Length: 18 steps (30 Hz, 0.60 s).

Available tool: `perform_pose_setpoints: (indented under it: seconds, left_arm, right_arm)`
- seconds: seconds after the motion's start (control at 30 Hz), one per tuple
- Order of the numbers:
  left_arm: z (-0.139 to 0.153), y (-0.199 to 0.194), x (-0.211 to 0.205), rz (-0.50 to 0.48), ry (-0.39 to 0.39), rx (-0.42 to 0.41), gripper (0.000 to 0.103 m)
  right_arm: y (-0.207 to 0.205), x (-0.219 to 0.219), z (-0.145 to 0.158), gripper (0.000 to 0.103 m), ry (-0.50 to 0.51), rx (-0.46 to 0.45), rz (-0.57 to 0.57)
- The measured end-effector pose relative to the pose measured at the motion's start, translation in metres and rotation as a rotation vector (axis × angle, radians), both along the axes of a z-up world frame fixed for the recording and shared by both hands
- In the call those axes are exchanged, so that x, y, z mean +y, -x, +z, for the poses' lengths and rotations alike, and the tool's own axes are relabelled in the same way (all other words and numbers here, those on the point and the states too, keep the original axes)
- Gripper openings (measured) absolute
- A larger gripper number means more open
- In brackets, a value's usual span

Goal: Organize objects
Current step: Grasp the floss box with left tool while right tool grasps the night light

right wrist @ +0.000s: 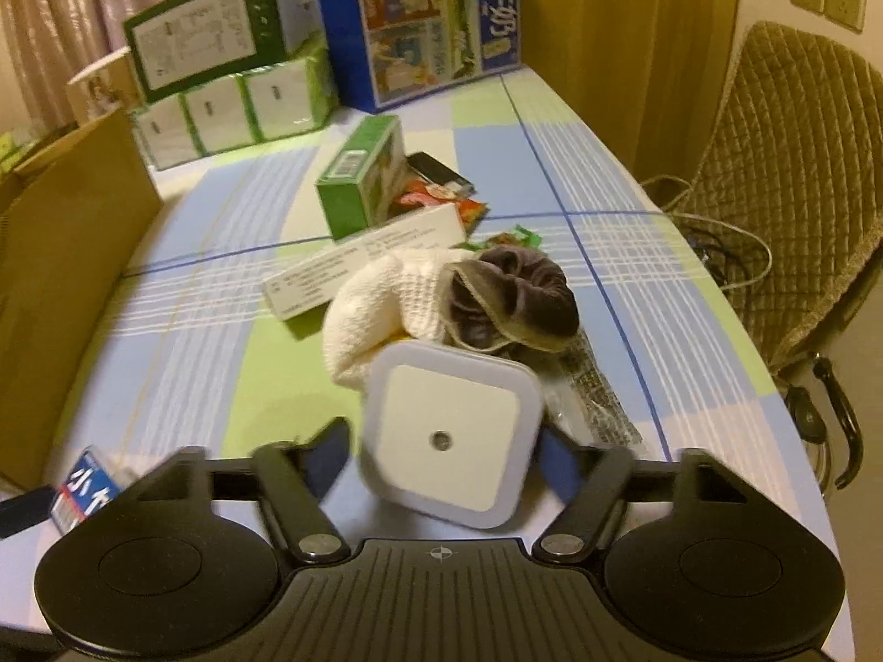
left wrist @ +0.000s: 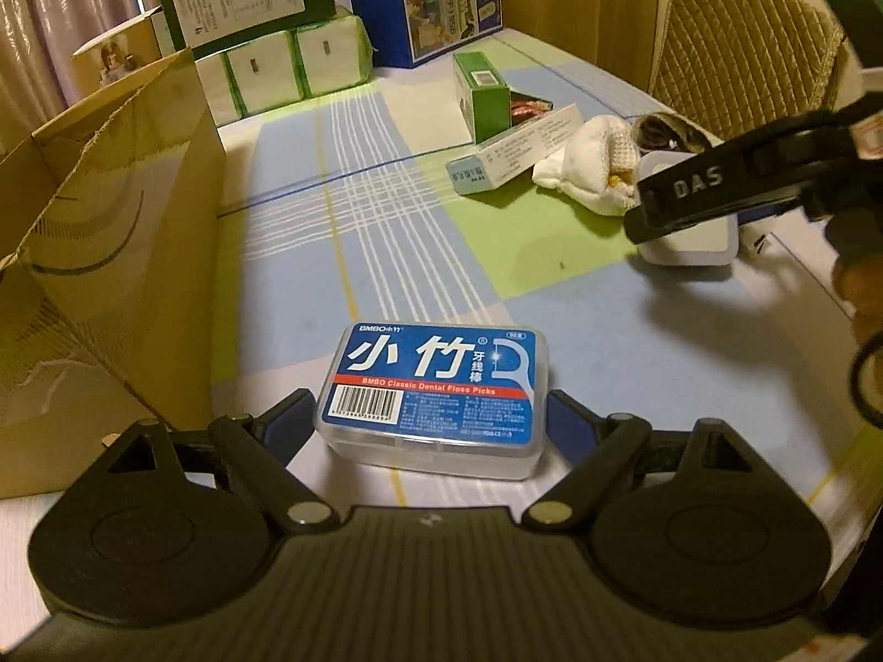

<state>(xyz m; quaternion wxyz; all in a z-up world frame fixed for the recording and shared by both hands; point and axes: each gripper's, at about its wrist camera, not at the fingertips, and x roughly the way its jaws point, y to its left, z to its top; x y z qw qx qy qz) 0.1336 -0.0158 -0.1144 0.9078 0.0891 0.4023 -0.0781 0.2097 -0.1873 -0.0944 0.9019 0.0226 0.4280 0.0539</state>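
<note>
Floss pick box [left wrist: 432, 394], blue-labelled and of clear plastic, lies flat on the worktop [left wrist: 607, 331] just beside the cardboard box [left wrist: 105, 254], which we take as our landmark. We see this floss pick box between the two fingers of our left gripper [left wrist: 430, 422]; the fingers stand spread at its short ends, and we cannot tell if they already touch it. Well apart from the cardboard box, our right gripper [right wrist: 444, 455] stands with spread fingers on both sides of a white square night light [right wrist: 450, 436], which looks tilted; whether they press it we cannot tell. Just behind the night light lies a white cloth [right wrist: 381, 303] with a dark cloth [right wrist: 519, 287]. Further from the cardboard box stand a green carton [right wrist: 361, 176] and a long white carton [right wrist: 364, 262].
</note>
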Motion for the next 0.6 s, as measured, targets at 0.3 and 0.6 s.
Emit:
perform_pose_setpoints:
  seconds: [0.3, 0.6]
  left_arm:
    - [0.001, -0.005, 0.007, -0.010, 0.035, -0.002, 0.088]
    - [0.001, -0.003, 0.004, -0.011, 0.032, -0.012, 0.088]
  right_arm:
    - [0.025, -0.001, 0.006, 0.064, -0.008, 0.076, 0.159]
    - [0.039, -0.002, 0.006, 0.075, 0.017, 0.035, 0.103]
